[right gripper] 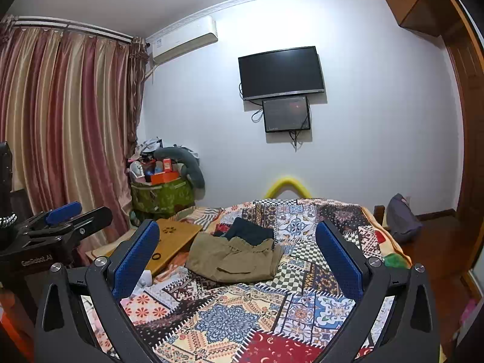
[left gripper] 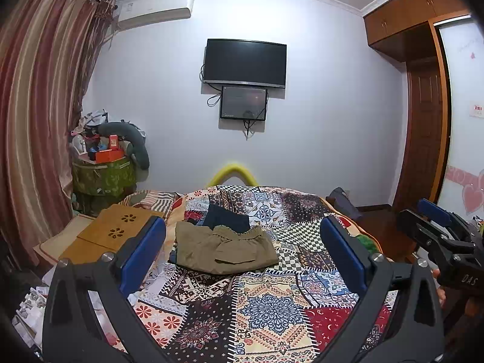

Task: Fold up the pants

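Olive-khaki pants (left gripper: 225,249) lie folded into a compact pile on the patchwork bedspread (left gripper: 266,305), elastic waistband at the far side. A dark navy garment (left gripper: 227,216) lies just behind them. My left gripper (left gripper: 242,242) is open and empty, held above the bed well short of the pants. My right gripper (right gripper: 237,246) is open and empty too, also back from the pants (right gripper: 234,260), with the navy garment (right gripper: 251,231) beyond. Each gripper shows at the edge of the other's view.
A wooden lap desk (left gripper: 118,231) sits at the bed's left edge. A green bin (left gripper: 103,178) heaped with clutter stands by the striped curtain (left gripper: 39,121). A TV (left gripper: 245,62) hangs on the far wall. A wardrobe (left gripper: 423,96) is right.
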The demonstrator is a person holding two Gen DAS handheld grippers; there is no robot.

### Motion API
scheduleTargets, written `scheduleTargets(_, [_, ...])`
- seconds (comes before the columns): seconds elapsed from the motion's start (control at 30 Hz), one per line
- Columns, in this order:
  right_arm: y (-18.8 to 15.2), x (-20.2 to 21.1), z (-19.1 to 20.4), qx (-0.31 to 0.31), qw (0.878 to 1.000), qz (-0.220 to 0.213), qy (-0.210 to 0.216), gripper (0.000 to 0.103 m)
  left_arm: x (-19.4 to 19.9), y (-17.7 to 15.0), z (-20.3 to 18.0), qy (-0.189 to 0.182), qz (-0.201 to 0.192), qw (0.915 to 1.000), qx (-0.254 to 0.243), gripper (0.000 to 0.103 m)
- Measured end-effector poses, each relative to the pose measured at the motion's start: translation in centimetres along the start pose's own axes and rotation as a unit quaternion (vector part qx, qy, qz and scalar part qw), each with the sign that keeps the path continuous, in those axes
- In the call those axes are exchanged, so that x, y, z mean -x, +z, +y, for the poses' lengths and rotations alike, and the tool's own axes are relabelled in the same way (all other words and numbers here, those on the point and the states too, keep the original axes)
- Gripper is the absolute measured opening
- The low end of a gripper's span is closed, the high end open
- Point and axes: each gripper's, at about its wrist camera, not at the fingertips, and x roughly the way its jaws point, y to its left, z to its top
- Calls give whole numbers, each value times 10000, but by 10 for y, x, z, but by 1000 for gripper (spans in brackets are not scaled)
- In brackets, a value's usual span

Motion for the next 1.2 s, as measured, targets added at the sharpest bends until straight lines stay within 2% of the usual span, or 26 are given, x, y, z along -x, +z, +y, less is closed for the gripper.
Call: scheduleTargets(1.2, [0,-3,0,-16,10000,31,5,103,-10,-1,-7,-207,129,9997,-65,103])
